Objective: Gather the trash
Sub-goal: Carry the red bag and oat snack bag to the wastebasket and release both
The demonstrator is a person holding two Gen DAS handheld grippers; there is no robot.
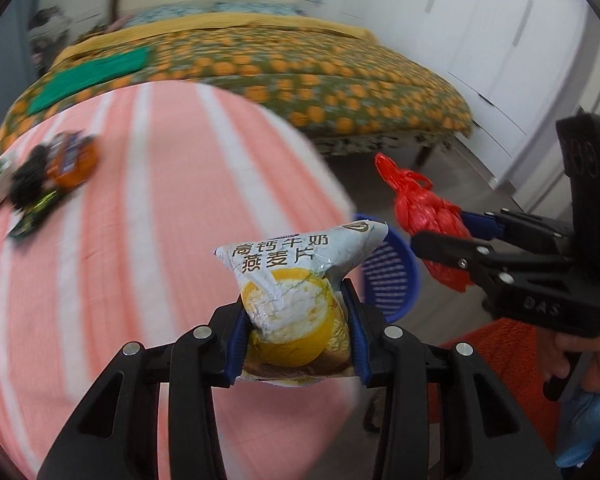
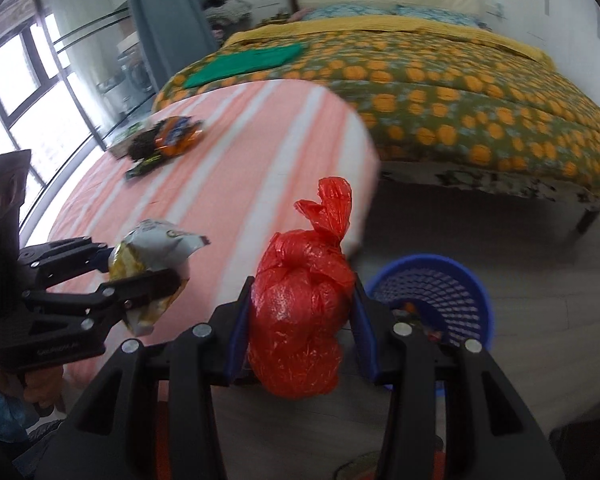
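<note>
My left gripper (image 1: 296, 320) is shut on a crumpled white and yellow oatmeal packet (image 1: 296, 280), held above the edge of the pink striped table (image 1: 140, 240). My right gripper (image 2: 300, 312) is shut on a knotted red plastic bag (image 2: 300, 312), held above the floor beside a blue mesh bin (image 2: 439, 292). The bin (image 1: 387, 280) sits on the floor just past the table edge, with some trash inside. The right gripper with the red bag (image 1: 427, 216) shows in the left wrist view; the left gripper with the packet (image 2: 152, 264) shows in the right wrist view.
More wrappers (image 1: 56, 168) lie in a pile at the table's far left, also in the right wrist view (image 2: 164, 140). A bed with an orange-patterned cover (image 2: 419, 92) stands behind. White wardrobes (image 1: 499, 40) line the right wall. An orange rug (image 1: 507, 360) lies below.
</note>
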